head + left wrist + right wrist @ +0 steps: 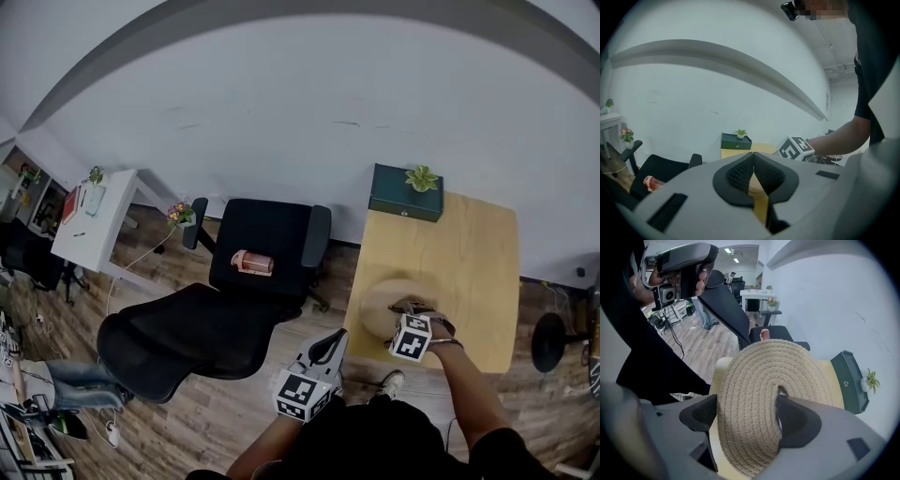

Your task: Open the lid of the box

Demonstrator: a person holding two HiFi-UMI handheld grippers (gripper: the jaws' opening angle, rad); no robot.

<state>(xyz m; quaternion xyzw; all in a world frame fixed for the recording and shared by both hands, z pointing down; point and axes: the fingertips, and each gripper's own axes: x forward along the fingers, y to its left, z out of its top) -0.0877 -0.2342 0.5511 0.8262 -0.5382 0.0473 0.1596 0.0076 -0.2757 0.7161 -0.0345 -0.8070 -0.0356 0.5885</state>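
The right gripper [746,413] pinches the woven lid [754,380] between its rim and centre hole, on the wooden table [469,253] at the head view's lower right. The left gripper [753,173] is pressed together, empty, bottom centre.

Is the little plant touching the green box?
Touching. The left gripper view shows the plant standing right on top of the green box.

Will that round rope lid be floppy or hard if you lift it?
Probably a bit bendy: the rope lid is coiled cord stitched together. Likely light, since it looks thin. Its rough weave should keep the fingers from slipping.
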